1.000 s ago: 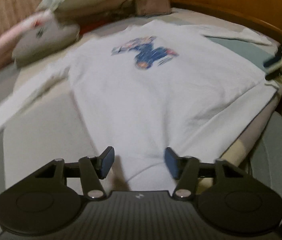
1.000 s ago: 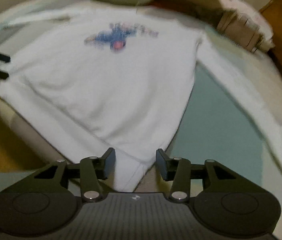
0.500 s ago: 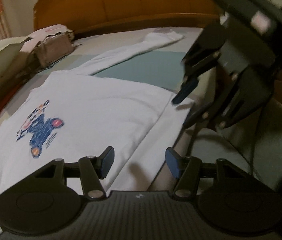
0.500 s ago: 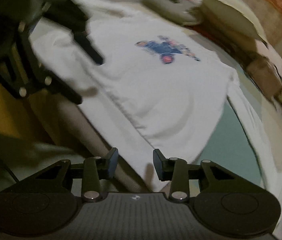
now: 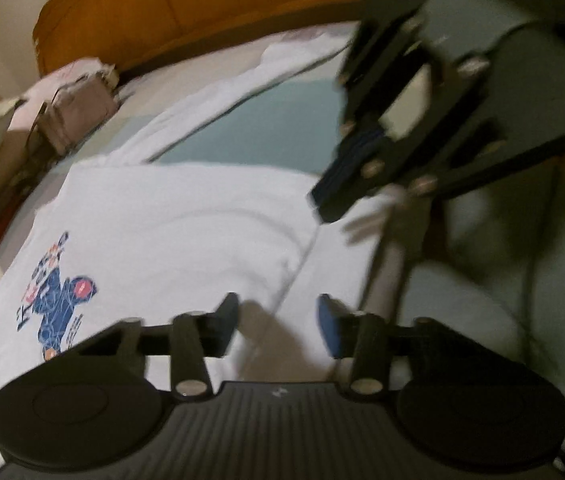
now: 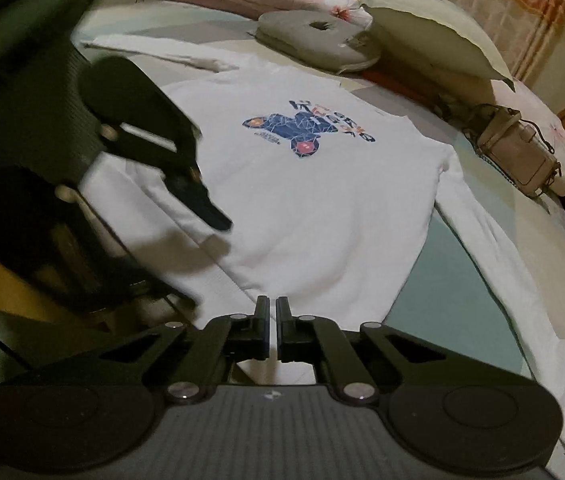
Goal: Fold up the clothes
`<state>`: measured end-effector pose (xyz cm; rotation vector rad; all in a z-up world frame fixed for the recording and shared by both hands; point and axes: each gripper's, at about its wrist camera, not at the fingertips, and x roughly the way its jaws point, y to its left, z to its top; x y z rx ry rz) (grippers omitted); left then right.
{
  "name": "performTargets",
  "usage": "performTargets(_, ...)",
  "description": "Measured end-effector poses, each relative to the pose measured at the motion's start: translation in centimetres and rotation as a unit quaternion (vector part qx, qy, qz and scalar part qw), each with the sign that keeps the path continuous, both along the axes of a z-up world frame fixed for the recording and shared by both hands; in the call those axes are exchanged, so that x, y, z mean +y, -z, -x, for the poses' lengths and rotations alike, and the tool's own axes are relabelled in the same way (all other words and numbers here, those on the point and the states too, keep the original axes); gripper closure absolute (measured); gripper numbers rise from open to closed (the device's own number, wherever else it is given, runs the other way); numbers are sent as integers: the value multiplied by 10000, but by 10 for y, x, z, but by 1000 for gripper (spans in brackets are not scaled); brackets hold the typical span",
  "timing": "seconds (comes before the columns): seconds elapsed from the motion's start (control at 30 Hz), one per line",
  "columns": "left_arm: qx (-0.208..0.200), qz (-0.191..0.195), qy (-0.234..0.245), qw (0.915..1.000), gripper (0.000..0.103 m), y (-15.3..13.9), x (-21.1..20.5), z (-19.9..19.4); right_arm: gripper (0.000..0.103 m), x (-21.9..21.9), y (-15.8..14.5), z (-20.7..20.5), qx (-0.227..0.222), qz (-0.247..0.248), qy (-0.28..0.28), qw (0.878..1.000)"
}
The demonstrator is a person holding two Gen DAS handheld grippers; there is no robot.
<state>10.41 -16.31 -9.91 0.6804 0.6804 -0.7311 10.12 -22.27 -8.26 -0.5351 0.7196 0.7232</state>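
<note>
From the left wrist, the white sweatshirt (image 5: 186, 236) lies flat on the bed (image 5: 266, 128), its blue print toward the left. The left gripper (image 5: 278, 320) hangs over the hem edge, jaws closing with hem fabric below them — not yet pinched. The right gripper (image 5: 330, 200) hovers blurred at upper right.

From the right wrist, the right gripper (image 6: 272, 312) is clenched at the hem's near corner — I cannot tell whether cloth is caught. One sleeve (image 6: 514, 280) trails right; pillows (image 6: 422, 36) and a bag (image 6: 514, 152) sit beyond.
</note>
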Motion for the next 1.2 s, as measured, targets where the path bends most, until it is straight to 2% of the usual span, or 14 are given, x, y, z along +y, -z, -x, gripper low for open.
performTargets(0.07, 119, 83, -28, 9999, 63, -3, 4, -4, 95, -1, -1, 4, 125, -52, -161, 9998)
performTargets(0.13, 108, 45, 58, 9999, 63, -7, 6, -1, 85, 1, 3, 10, 78, 108, -382, 9992)
performTargets(0.2, 79, -78, 217, 9997, 60, -10, 6, 3, 76, 7, 13, 15, 35, 438, -606, 9972)
performTargets(0.27, 48, -179, 332, 9993, 58, -13, 5, 9, 73, 14, 26, 17, -58, 874, -871, 9923)
performTargets(0.37, 69, -180, 377, 9991, 58, -18, 4, 11, 75, 23, 39, 21, -249, 1352, -1206, 9831)
performTargets(0.43, 41, -202, 405, 9990, 57, -18, 1, 14, 98, 23, 33, 17, -156, 1187, -1182, 9857)
performTargets(0.53, 56, -254, 597, 9979, 48, -14, -4, 20, 98, 16, 20, 12, -201, 865, -1020, 9908)
performTargets(0.6, -39, -375, 689, 9969, 47, -9, -10, 22, 98, 12, 15, 8, -248, 764, -903, 9927)
performTargets(0.63, -117, -454, 685, 9966, 51, -7, -13, 22, 98, 11, 14, 7, -249, 711, -869, 9934)
performTargets(0.67, -177, -510, 662, 9963, 68, -5, -16, 20, 99, 10, 12, 6, -244, 654, -839, 9940)
performTargets(0.7, -177, -519, 596, 9967, 79, -4, -16, 16, 99, 8, 11, 6, -227, 607, -816, 9946)
performTargets(0.73, -141, -488, 483, 9975, 101, -4, -16, 10, 99, 7, 11, 7, -206, 562, -796, 9950)
performTargets(0.97, 143, -19, 98, 9998, 103, -20, -3, -15, 94, -1, 0, 19, 200, -52, -911, 9956)
performTargets(1.2, 283, 150, -49, 9995, 103, -27, 3, -20, 81, 33, 29, 16, -12, 319, -1257, 9916)
